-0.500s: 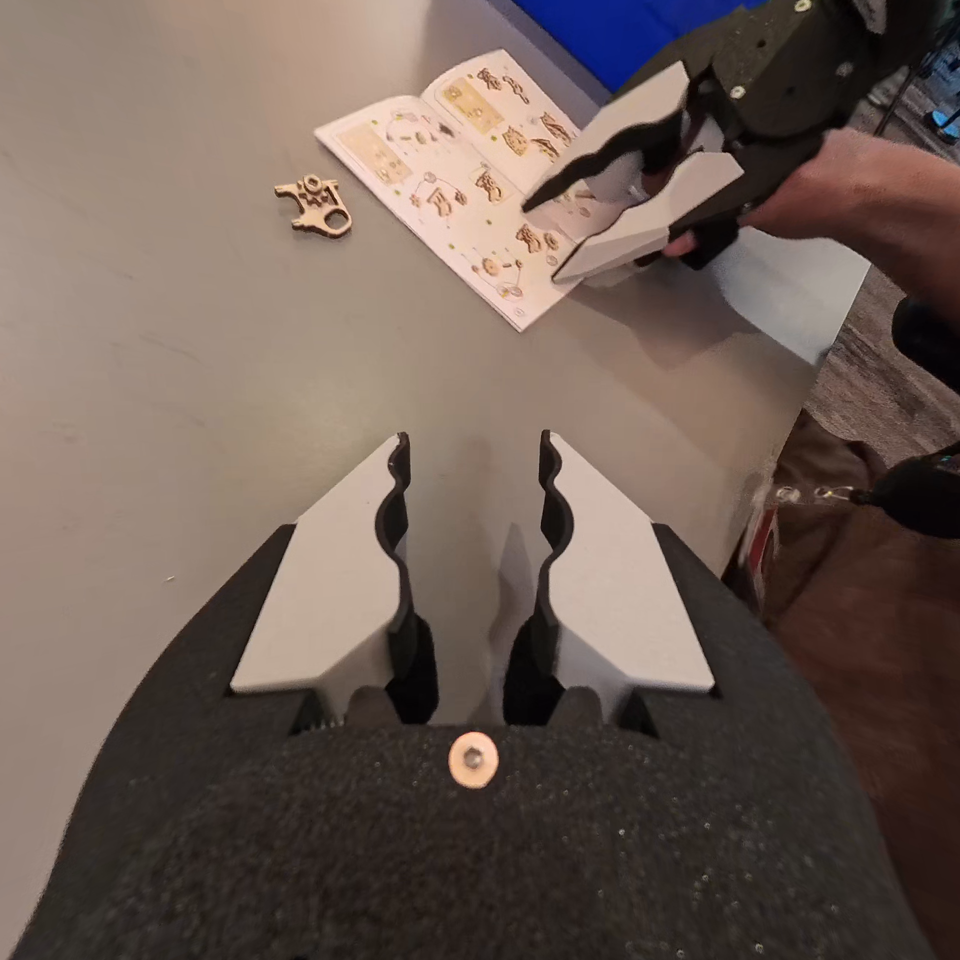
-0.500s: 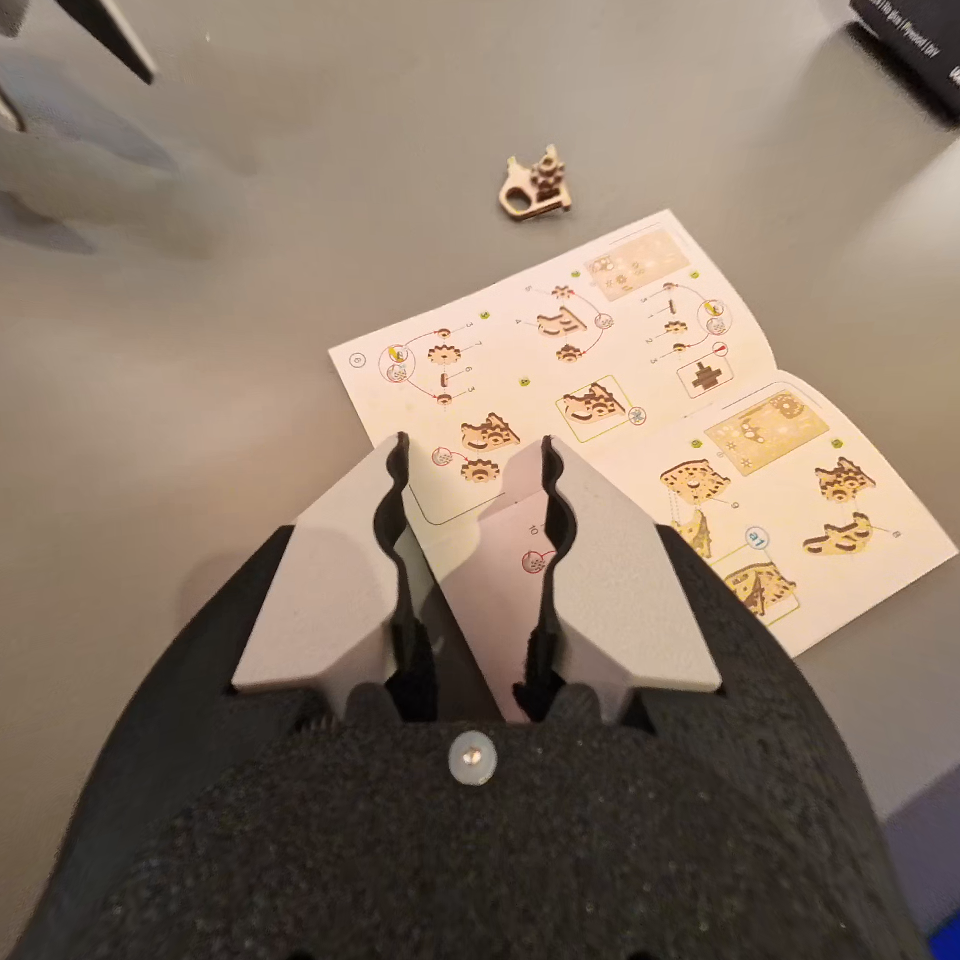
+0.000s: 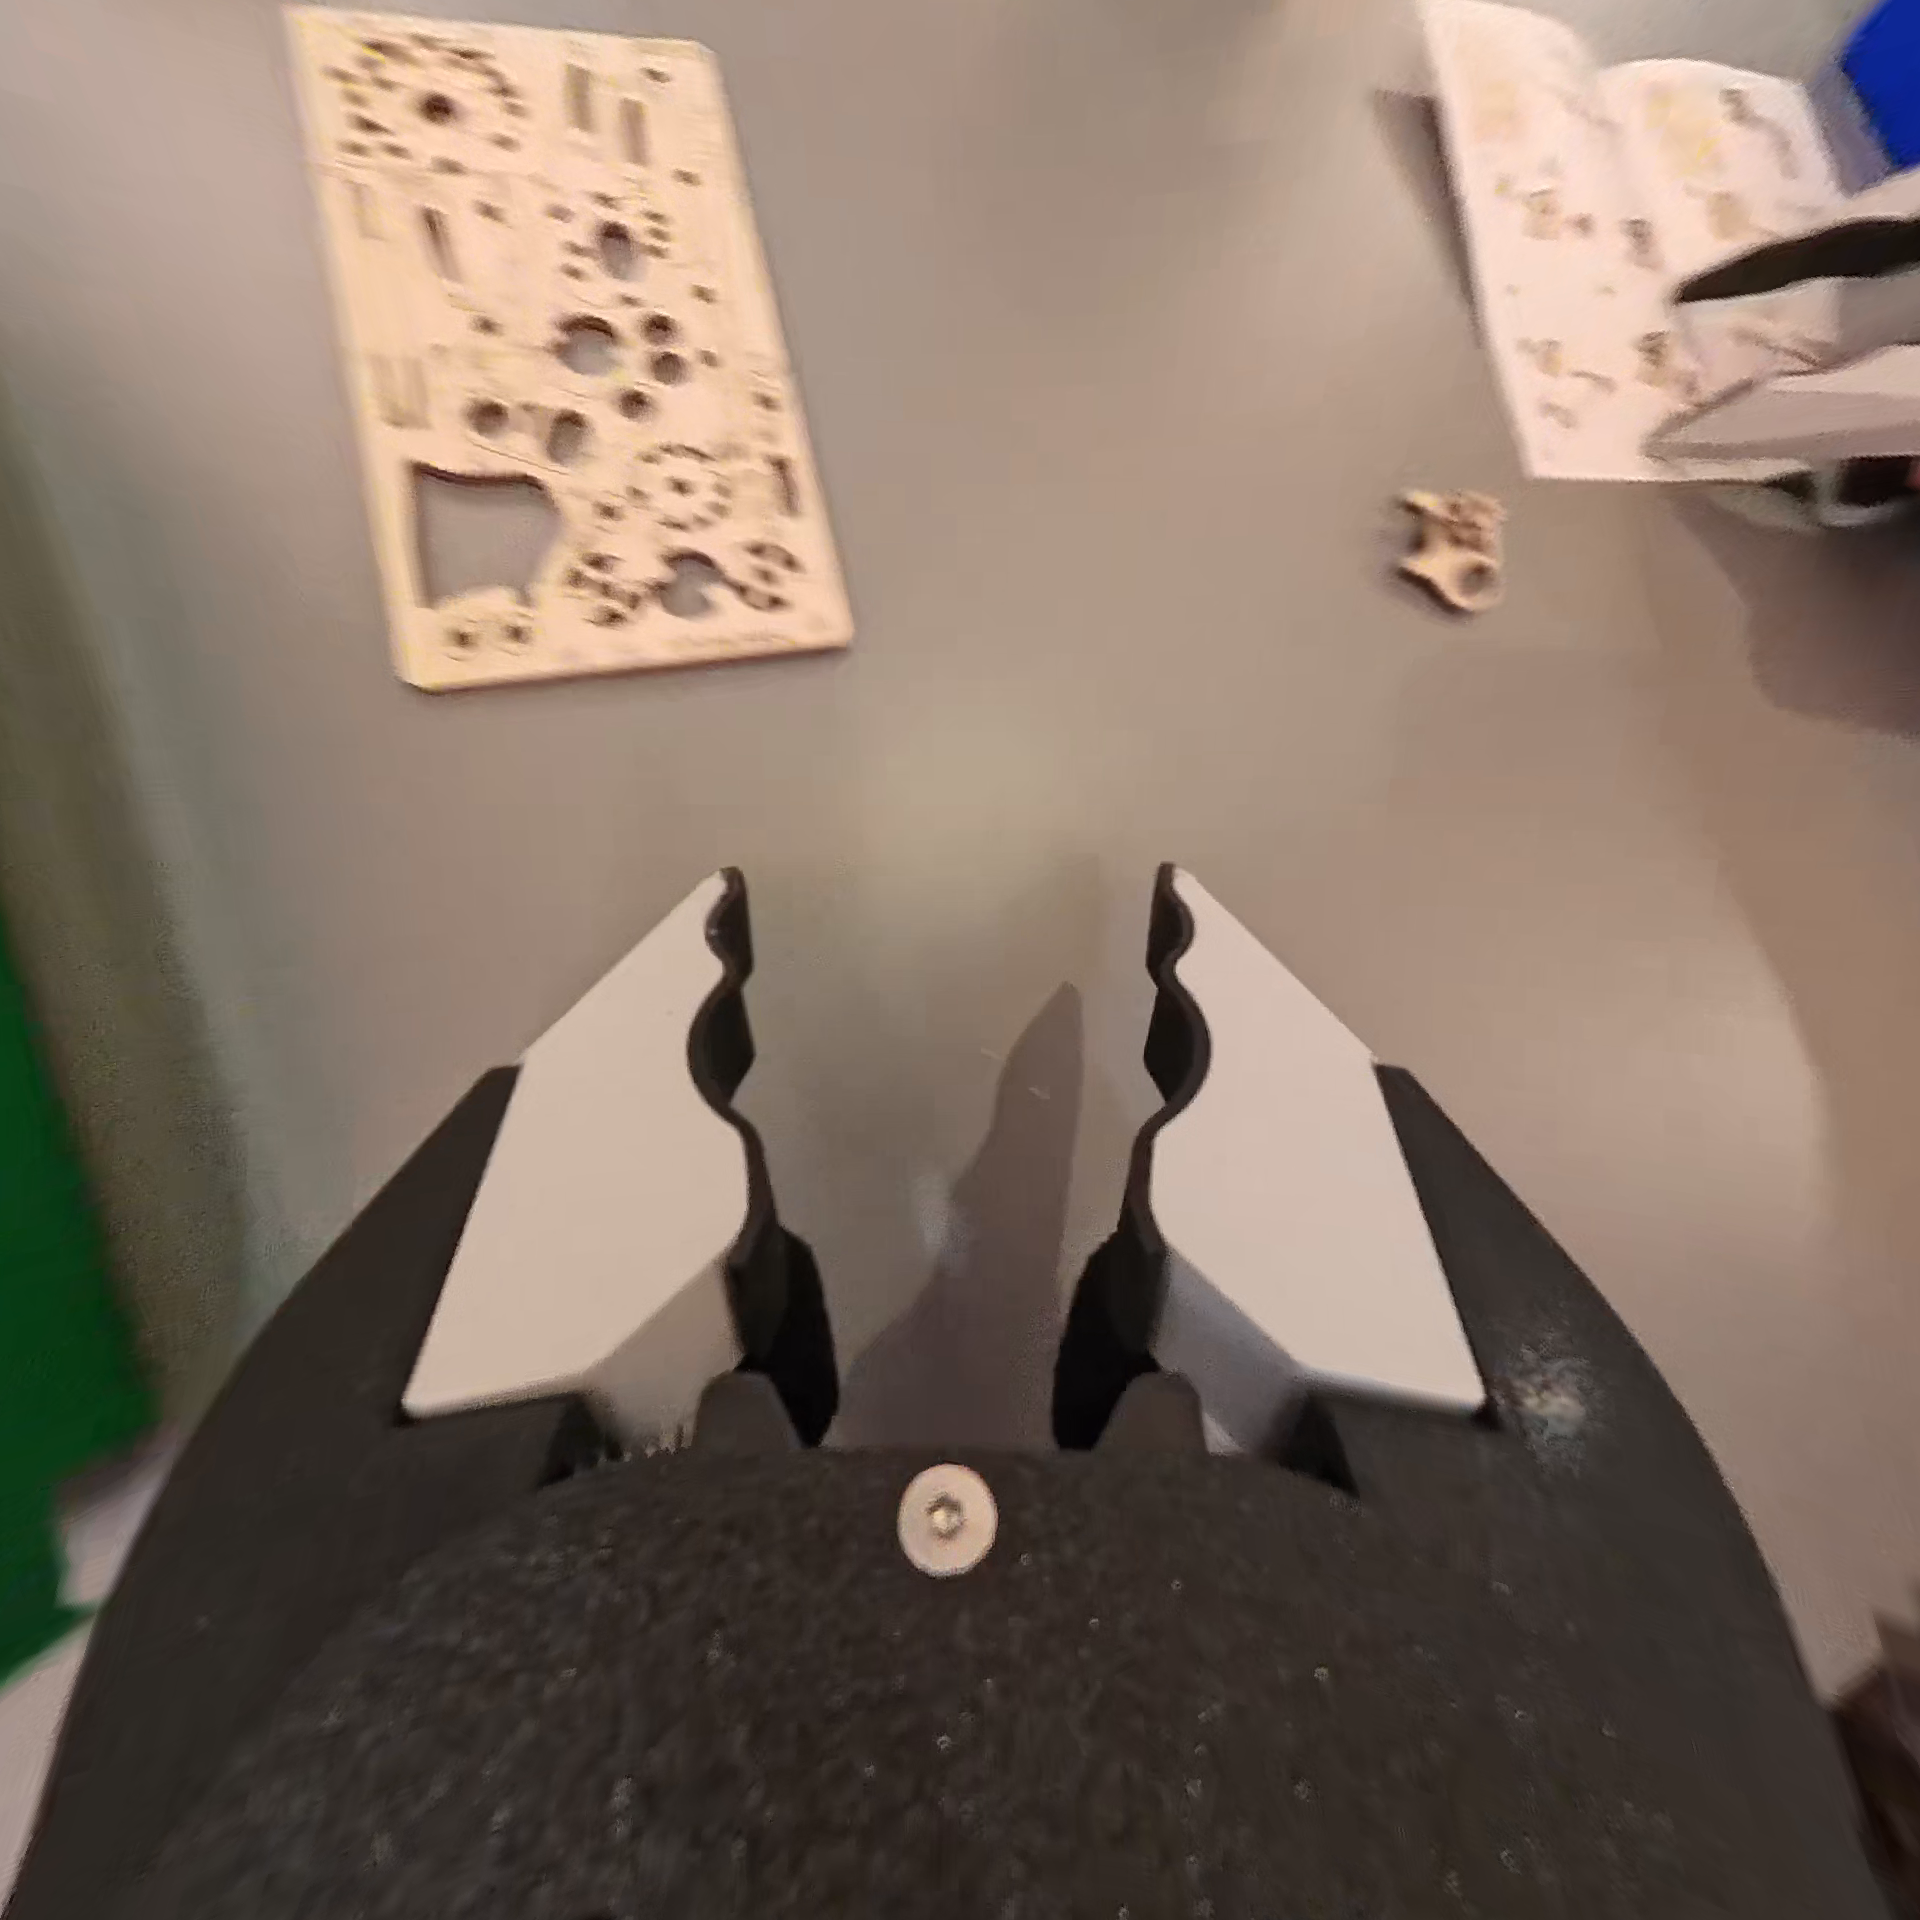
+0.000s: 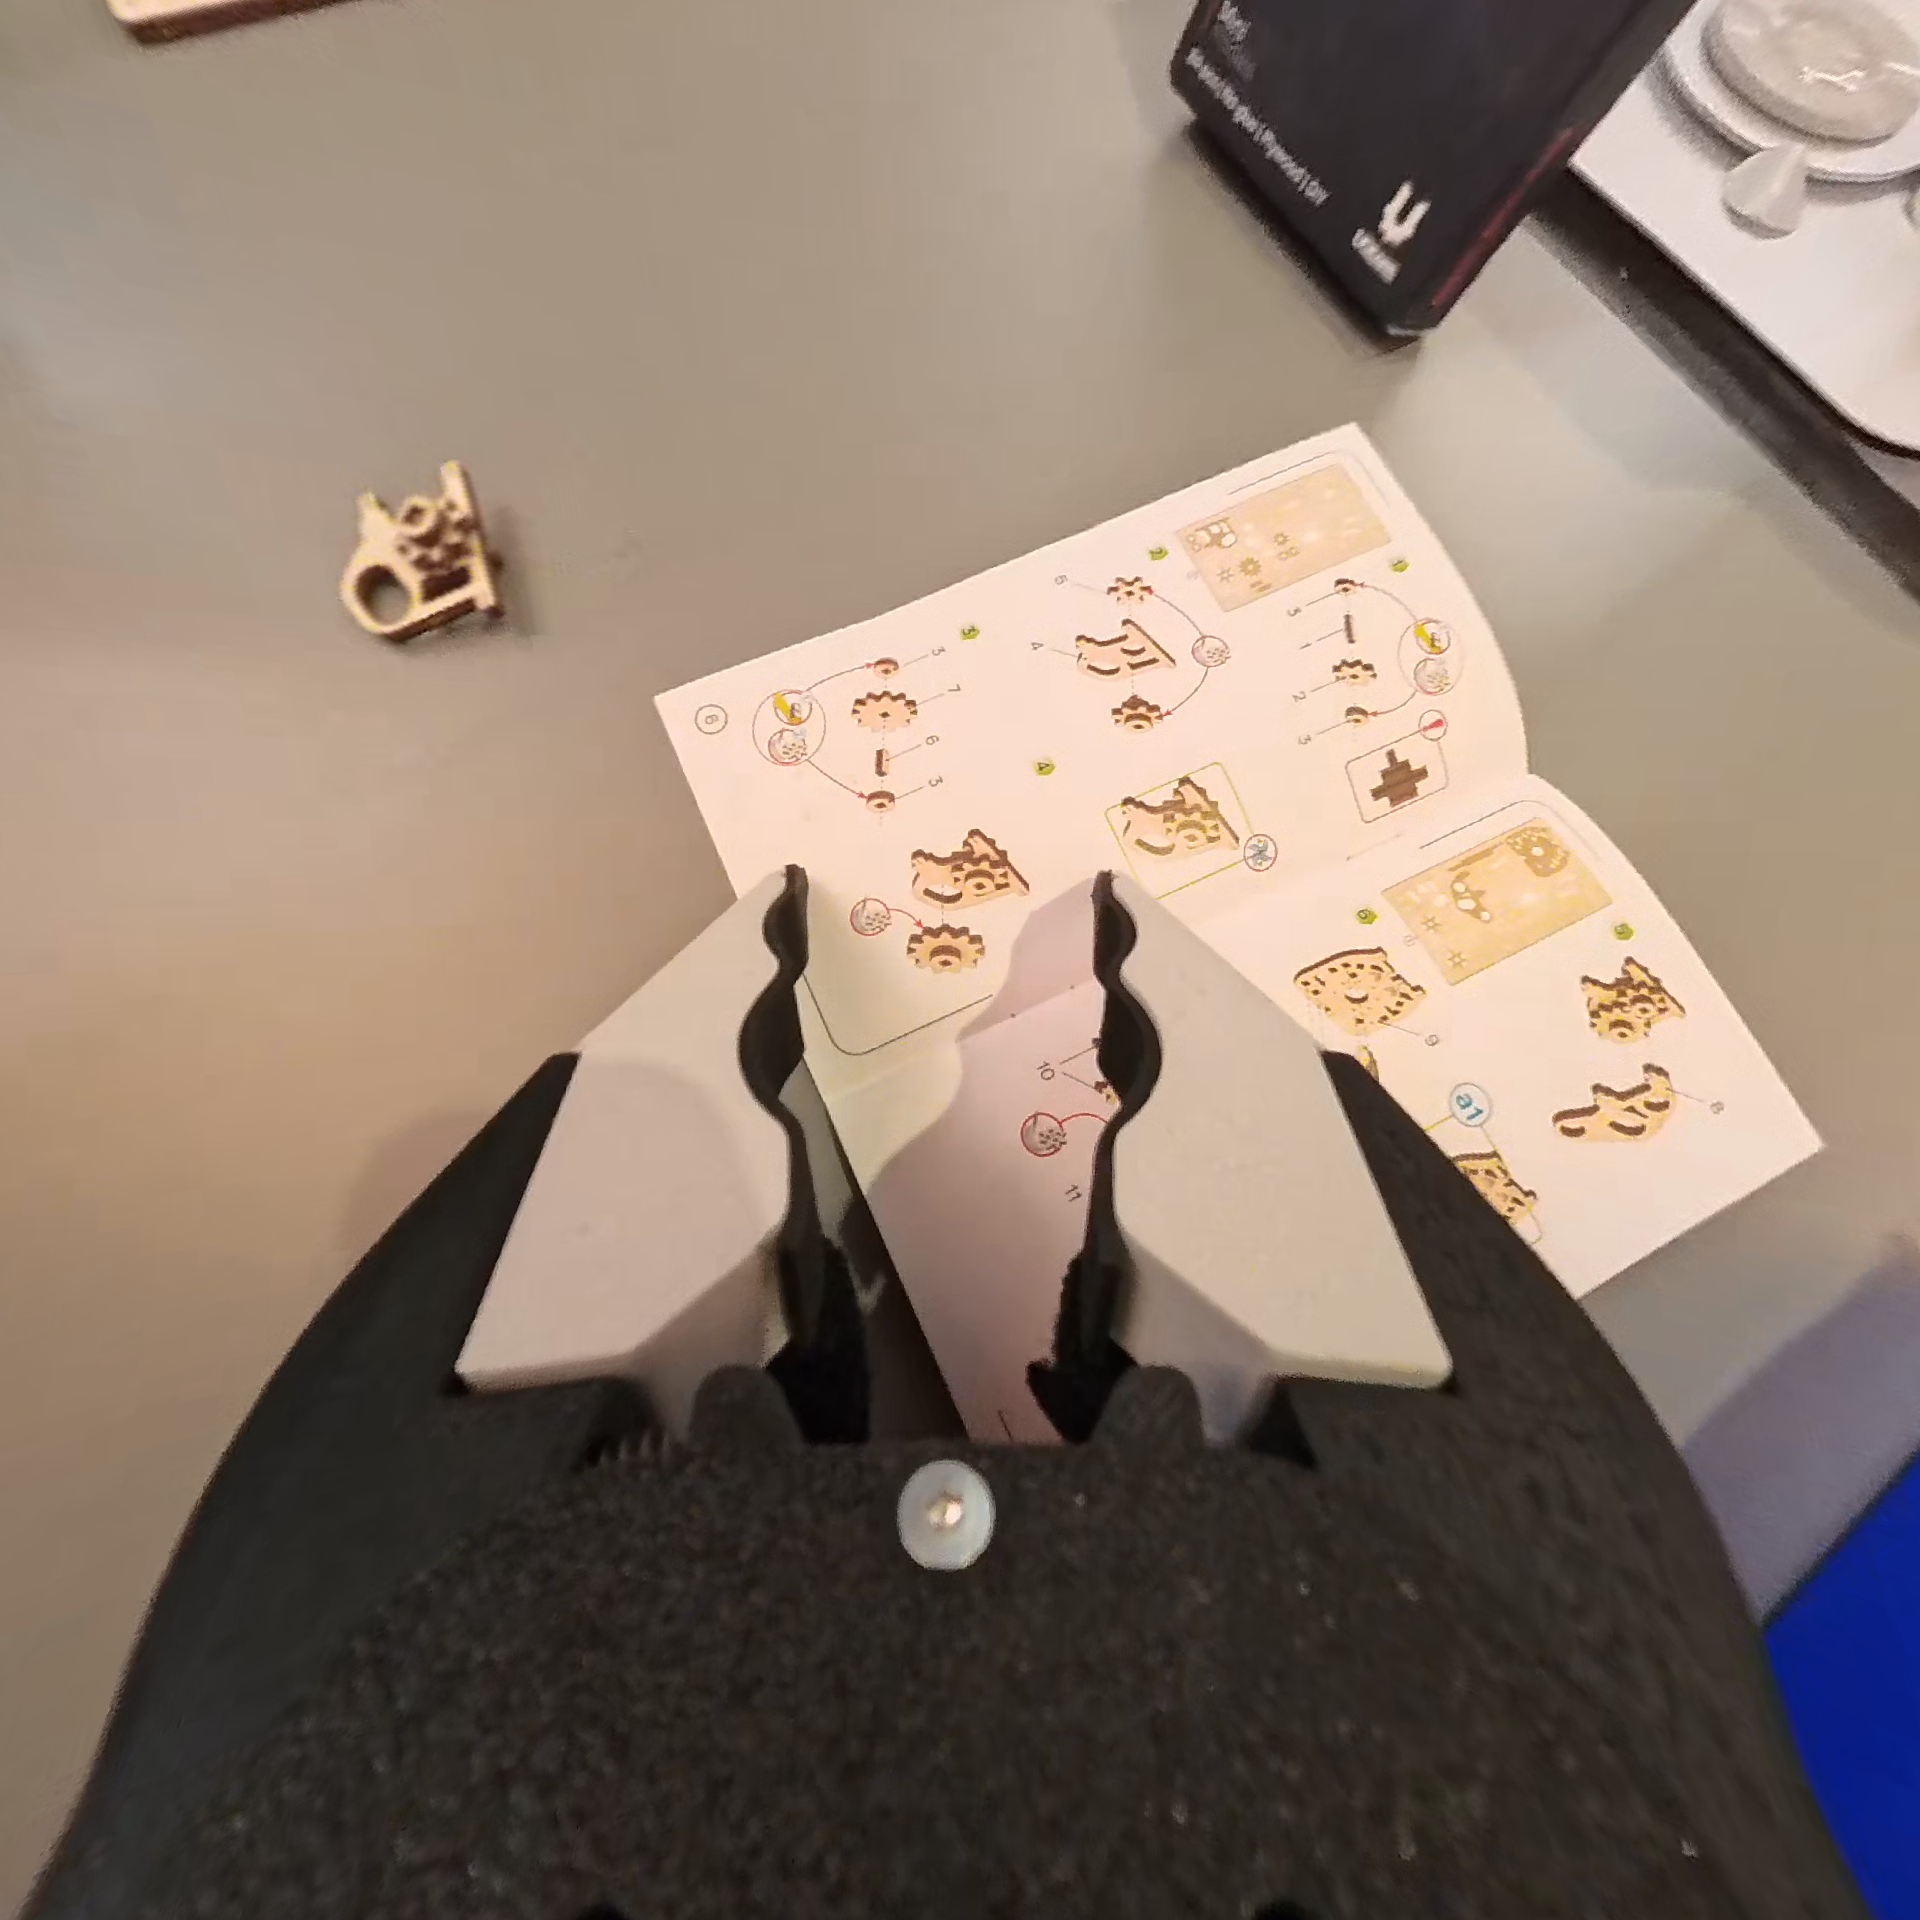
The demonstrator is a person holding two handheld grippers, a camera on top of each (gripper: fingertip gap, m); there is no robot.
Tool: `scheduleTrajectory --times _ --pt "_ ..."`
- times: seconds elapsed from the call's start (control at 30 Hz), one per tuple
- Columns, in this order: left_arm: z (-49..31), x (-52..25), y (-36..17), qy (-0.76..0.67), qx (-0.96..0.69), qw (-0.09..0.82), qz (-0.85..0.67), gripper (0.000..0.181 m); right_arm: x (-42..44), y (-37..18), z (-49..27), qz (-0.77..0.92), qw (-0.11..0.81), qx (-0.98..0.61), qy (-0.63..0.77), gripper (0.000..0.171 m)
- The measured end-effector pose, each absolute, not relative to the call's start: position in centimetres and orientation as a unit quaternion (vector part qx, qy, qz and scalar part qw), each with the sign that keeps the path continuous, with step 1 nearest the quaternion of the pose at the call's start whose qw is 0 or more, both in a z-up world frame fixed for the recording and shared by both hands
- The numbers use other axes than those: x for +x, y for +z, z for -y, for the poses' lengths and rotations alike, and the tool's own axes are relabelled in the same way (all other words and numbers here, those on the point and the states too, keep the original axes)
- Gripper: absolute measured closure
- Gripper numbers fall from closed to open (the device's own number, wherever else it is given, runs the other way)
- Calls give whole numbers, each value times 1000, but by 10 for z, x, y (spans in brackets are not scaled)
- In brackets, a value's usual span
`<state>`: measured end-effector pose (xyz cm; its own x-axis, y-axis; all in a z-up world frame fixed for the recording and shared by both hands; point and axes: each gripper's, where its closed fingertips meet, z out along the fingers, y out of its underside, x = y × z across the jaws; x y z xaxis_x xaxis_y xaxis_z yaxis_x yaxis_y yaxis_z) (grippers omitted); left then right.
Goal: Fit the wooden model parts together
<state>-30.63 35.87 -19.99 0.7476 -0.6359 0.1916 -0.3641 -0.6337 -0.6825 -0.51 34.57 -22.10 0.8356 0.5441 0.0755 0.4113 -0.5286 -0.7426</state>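
A small part-built wooden model (image 3: 1447, 561) lies on the grey table; it also shows in the right wrist view (image 4: 421, 556). A flat wooden parts sheet (image 3: 566, 343) with several punched-out holes lies at the far left. My left gripper (image 3: 951, 883) is open and empty, held above bare table, well short of both. My right gripper (image 4: 945, 883) is open and empty over the near corner of the instruction leaflet (image 4: 1299, 831). The right gripper (image 3: 1797, 343) also shows blurred at the right edge of the left wrist view.
A black box (image 4: 1382, 156) lies at the far right of the table. A white tray (image 4: 1766, 260) with white dishes sits beyond it. A corner of the wooden sheet (image 4: 208, 16) shows at the top left. A green surface (image 3: 52, 1247) is at the left edge.
My left gripper has swung left, bringing the wooden parts sheet into view, and its fingers stand wider apart. My right gripper has shifted so the small model now lies farther left.
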Motion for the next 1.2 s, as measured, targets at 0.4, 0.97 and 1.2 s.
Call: scheduleTrajectory --times 0.4,0.97,1.2 --pt "-460 -309 -227 -104 -915 273 -280 76 -53 -132 -270 223 521 -816 115 122" --pt "-349 -314 -192 -9 -837 377 -395 91 -212 -155 -262 155 382 -793 450 119" --pt "-291 -313 -153 -31 -811 440 -385 91 -265 -173 -258 87 278 -803 520 120"
